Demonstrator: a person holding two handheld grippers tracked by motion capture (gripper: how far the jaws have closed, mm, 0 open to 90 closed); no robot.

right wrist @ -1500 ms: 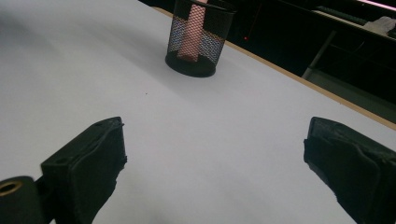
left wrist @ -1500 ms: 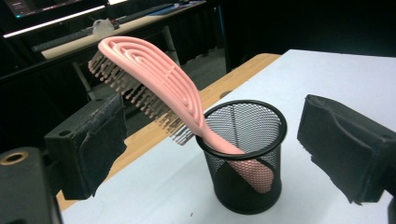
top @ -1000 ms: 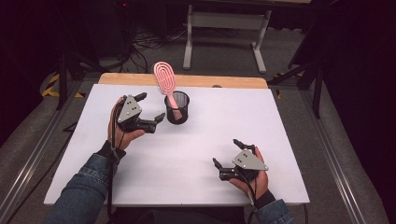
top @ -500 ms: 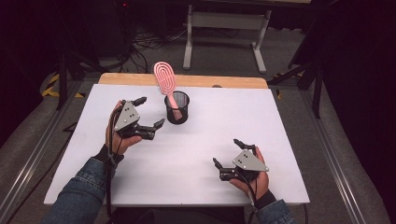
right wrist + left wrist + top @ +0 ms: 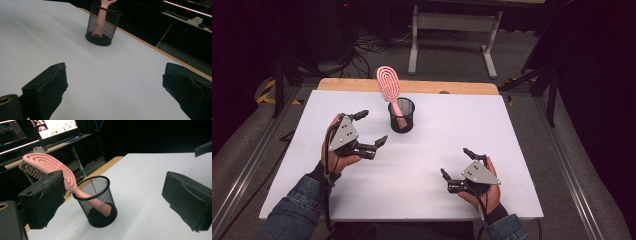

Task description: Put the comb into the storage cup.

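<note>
White table surface [image 5: 512,130]: rectangular, with a strip of wooden edge showing along its far side.

Left gripper [image 5: 371,131]: held above the surface in the left half, about midway between the near and far edges, just to the left of the cup and apart from it. Jaws stand wide with nothing between them; in the left gripper view the cup sits between and beyond the two black pads.

Right gripper [image 5: 456,162]: held low near the near edge, right of centre, well apart from the cup. Jaws wide, nothing held.

Black mesh cup [image 5: 401,115]: upright on the surface, near the middle of the far edge.

Pink hairbrush [image 5: 389,86]: handle down inside the cup, leaning on the rim, with the slotted head tilted up and away toward the far edge.
</note>
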